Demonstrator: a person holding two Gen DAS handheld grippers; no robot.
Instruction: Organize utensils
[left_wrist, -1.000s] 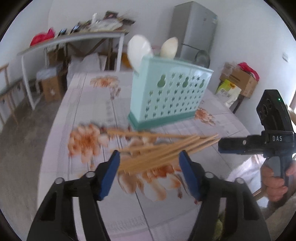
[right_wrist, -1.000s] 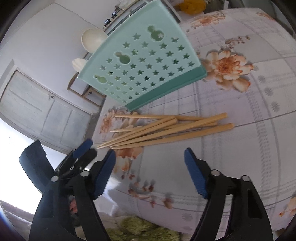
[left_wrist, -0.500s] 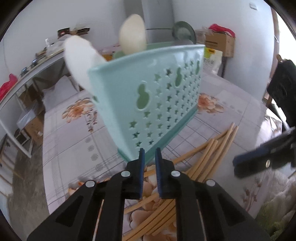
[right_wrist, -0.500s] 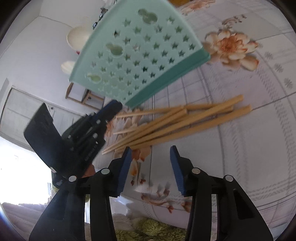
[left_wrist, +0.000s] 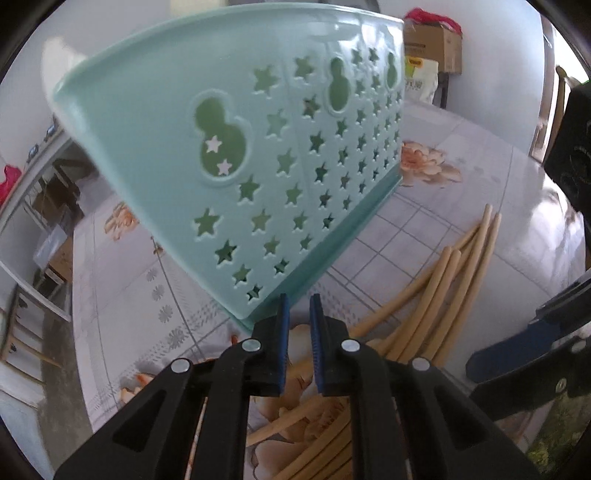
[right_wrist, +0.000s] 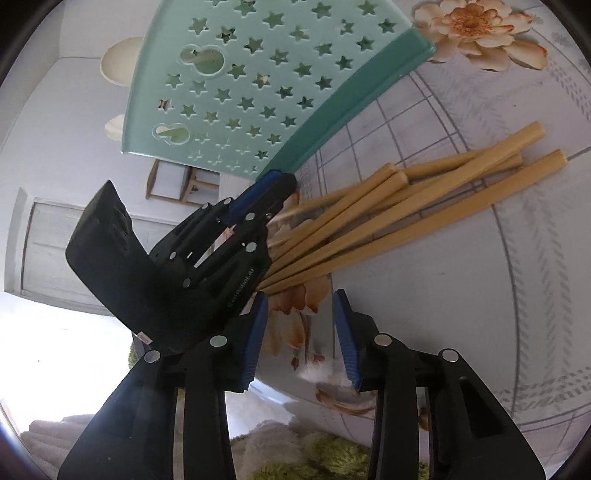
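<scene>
Chopsticks: we are seeing the loose bundle lying on the table, beside the holder's base.
Holder: standing upright, touching nothing we can confirm.
Left gripper: pads nearly together, nothing between; tips nearing the holder's corner, so we are risking a nudge.
Right gripper: jaws just closing, partly apart, empty; we are risking scattering the sticks.

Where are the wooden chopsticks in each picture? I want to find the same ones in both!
Left wrist view: the chopsticks lie on the table at lower right, fanning from under the left gripper toward the right edge.
Right wrist view: the chopsticks cross the middle, thick ends at upper right, thin ends by the left gripper.
Shared landmark: the mint-green star-holed utensil holder, standing just behind the chopsticks.
</scene>
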